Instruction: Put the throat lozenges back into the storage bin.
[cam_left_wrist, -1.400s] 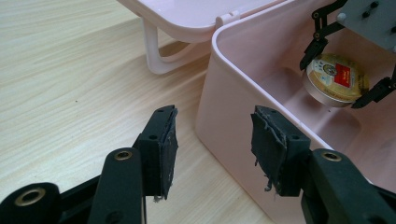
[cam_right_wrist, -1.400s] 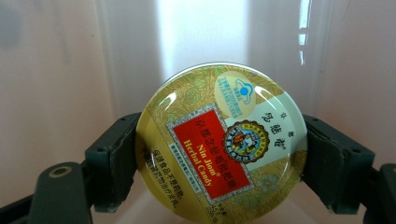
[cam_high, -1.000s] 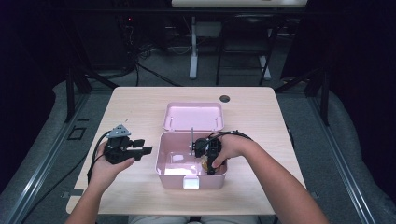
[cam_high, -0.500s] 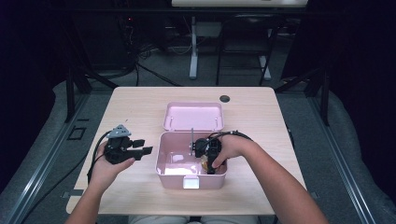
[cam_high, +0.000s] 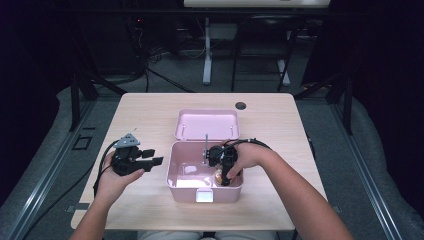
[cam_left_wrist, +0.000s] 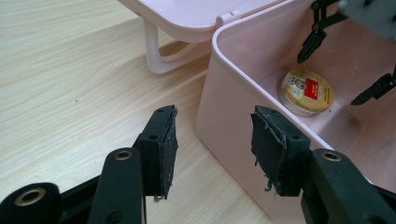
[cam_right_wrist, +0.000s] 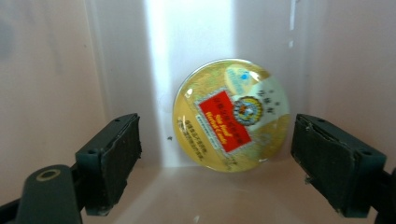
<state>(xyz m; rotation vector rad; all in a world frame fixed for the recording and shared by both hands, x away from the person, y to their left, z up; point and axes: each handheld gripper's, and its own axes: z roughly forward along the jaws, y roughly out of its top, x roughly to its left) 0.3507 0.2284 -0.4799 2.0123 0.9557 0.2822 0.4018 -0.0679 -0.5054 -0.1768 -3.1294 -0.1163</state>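
Note:
A pink plastic box (cam_high: 171, 170) stands open mid-table, its lid (cam_high: 207, 124) lying back behind it. On its floor sits a round gold tin (cam_high: 218, 175) with a red label. My right gripper (cam_high: 223, 176) reaches down into the box and is open. In the right gripper view the tin (cam_right_wrist: 231, 114) rests just beyond the right gripper (cam_right_wrist: 217, 142), and neither pad touches it. My left gripper (cam_high: 151, 157) hovers left of the box, open and empty. In the left gripper view the left gripper (cam_left_wrist: 212, 137) faces the box wall (cam_left_wrist: 229, 107), with the tin (cam_left_wrist: 306, 91) inside.
The wooden table (cam_high: 145, 117) has bare room left, right and behind the box. A small dark round hole (cam_high: 240, 105) sits near the far edge. The lid's handle (cam_left_wrist: 156, 56) rests on the table. Dark floor and stands surround the table.

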